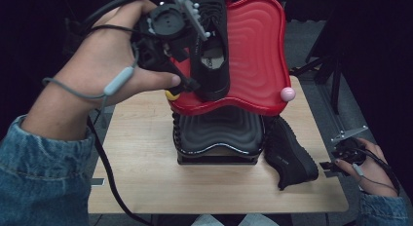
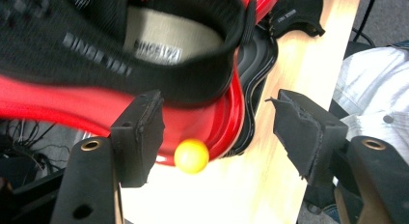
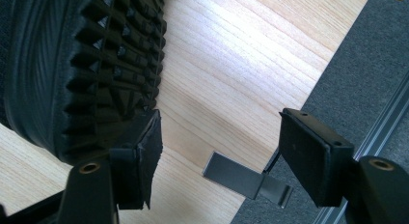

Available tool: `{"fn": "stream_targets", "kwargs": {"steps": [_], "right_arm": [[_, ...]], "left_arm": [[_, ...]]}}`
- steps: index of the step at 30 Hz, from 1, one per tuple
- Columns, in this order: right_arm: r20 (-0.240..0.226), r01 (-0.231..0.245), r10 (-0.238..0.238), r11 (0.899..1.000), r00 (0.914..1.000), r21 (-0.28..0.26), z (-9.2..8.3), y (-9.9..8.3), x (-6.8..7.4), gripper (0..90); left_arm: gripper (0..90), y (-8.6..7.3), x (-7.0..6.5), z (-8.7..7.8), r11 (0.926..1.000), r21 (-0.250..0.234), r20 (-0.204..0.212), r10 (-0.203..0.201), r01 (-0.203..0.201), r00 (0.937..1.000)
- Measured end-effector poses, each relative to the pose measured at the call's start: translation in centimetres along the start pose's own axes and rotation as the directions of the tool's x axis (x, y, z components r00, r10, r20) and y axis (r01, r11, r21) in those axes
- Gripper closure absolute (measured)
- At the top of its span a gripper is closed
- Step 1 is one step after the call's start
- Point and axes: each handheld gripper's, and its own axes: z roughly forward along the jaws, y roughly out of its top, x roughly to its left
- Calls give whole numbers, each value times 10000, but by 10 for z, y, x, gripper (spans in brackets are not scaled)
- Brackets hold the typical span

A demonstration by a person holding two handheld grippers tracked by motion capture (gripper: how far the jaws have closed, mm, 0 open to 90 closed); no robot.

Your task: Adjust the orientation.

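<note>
A black shoe (image 1: 210,46) sits on the red tray (image 1: 255,50), which tops a black stand on the wooden table (image 1: 141,138). The left gripper (image 1: 187,84) is beside this shoe, let go and holding nothing. Another shoe (image 1: 288,155) lies below the tray, near the right gripper (image 1: 328,165), which is spread wide and empty.

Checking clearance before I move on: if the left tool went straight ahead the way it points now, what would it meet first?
Probably the red tray: its rim and yellow knob sit between the open left tool jaws, with the black shoe just above. Depth is unclear.
</note>
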Motion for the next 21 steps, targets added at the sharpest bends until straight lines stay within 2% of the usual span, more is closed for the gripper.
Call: {"fn": "stream_targets", "kwargs": {"steps": [3, 4, 5, 10, 13, 15, 17, 18, 21], "right_arm": [[20, 37, -37, 10000, 10000, 9, 0, 1, 0, 323], [-11, 13, -13, 10000, 10000, 4, 1, 1, 0, 321], [-22, 47, -47, 10000, 10000, 39, 1, 1, 0, 315], [4, 154, -154, 9999, 9999, -75, 1, 1, 0, 304], [76, 210, -209, 9997, 9998, -136, 1, 1, 0, 300], [102, 234, -232, 9996, 9997, -182, 1, 1, 0, 293], [134, 272, -268, 9992, 9996, -302, 1, 0, 0, 283], [157, 305, -300, 9990, 9994, -331, 2, 0, 0, 282], [210, 333, -324, 9986, 9993, -416, 2, -1, 0, 278]], "left_arm": [[354, -16, 4, 1, 9992, -15, -10, -392, 392, 9992], [353, -16, 4, 1, 9992, -15, -10, -392, 392, 9992], [348, -32, 8, 6, 9972, 9, 105, -749, 749, 9971], [344, -61, 17, 19, 9921, -98, 120, -1250, 1251, 9921], [302, -81, 21, 36, 9866, -163, 183, -1622, 1625, 9866], [277, -92, 21, 49, 9820, 54, 153, -1887, 1886, 9819], [272, -108, 22, 68, 9724, 149, 128, -2332, 2330, 9724], [261, -113, 21, 74, 9705, 133, 156, -2410, 2409, 9704], [253, -128, 21, 94, 9706, -115, 430, -2396, 2403, 9699]]}}
